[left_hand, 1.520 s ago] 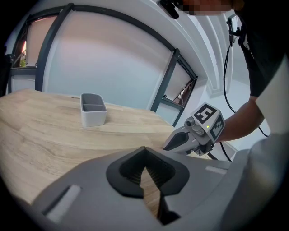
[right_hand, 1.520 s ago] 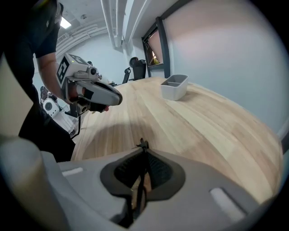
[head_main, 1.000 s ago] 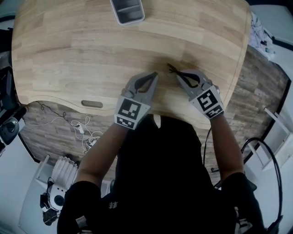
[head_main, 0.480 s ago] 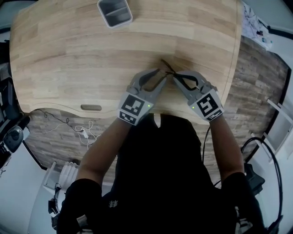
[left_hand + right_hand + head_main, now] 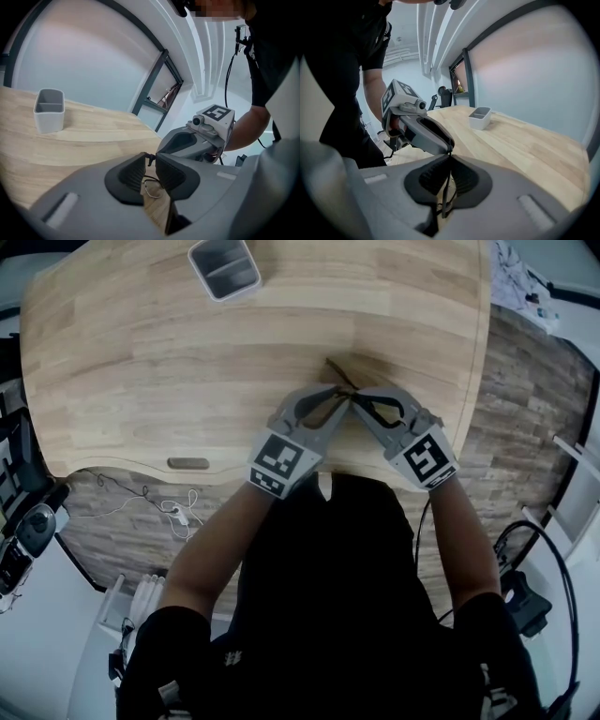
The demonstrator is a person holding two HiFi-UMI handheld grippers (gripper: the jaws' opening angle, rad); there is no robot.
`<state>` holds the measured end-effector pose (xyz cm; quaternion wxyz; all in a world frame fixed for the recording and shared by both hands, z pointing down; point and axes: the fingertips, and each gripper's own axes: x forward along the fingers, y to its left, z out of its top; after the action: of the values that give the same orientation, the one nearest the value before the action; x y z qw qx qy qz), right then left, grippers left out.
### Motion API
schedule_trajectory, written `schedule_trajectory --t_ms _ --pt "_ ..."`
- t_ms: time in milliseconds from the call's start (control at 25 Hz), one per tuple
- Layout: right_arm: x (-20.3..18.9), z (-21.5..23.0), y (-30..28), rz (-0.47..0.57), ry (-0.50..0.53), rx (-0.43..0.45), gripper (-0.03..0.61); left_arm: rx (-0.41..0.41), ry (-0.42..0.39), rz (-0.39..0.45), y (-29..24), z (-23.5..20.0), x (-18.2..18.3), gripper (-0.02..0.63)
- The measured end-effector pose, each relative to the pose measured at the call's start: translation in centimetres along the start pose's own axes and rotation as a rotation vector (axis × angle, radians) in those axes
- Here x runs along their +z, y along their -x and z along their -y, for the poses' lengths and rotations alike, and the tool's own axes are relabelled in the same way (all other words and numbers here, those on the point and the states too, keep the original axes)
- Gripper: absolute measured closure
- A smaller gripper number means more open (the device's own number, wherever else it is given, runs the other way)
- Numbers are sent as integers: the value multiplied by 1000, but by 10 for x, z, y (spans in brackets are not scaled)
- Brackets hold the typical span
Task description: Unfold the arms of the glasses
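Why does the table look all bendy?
Head view: the wide lens bows the edges of the wooden table. Left gripper view: the window frame curves and the corners go dark. Right gripper view: the table edge bends too.

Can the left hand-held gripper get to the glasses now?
Probably yes. The left hand-held gripper is right at the glasses, a thin part between its jaws, which have just been closing. Nothing blocks it.

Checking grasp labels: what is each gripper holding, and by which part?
Right gripper is shut on the glasses, on a thin dark bar of the frame. Left gripper holds nothing: its jaws, just closing, stand apart around a frame end.
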<state>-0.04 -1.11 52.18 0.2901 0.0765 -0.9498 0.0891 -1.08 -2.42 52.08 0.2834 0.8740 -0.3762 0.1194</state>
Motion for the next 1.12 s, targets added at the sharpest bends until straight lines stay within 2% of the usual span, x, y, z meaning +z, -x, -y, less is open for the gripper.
schedule_trajectory --t_ms 200,400,760,880,1120 --pt "2 2 4 37 -40 -2 563 -25 -6 15 0 5 8 555" --pt "2 3 13 66 -112 34 552 -39 -38 7 0 16 11 567" --pt "4 1 34 53 -113 20 543 -47 -69 -19 2 35 12 577" --pt "6 7 44 72 -142 -17 543 -56 -84 -25 3 42 14 578" --pt "7 38 78 148 -267 -174 543 -74 -120 -35 2 55 16 578"
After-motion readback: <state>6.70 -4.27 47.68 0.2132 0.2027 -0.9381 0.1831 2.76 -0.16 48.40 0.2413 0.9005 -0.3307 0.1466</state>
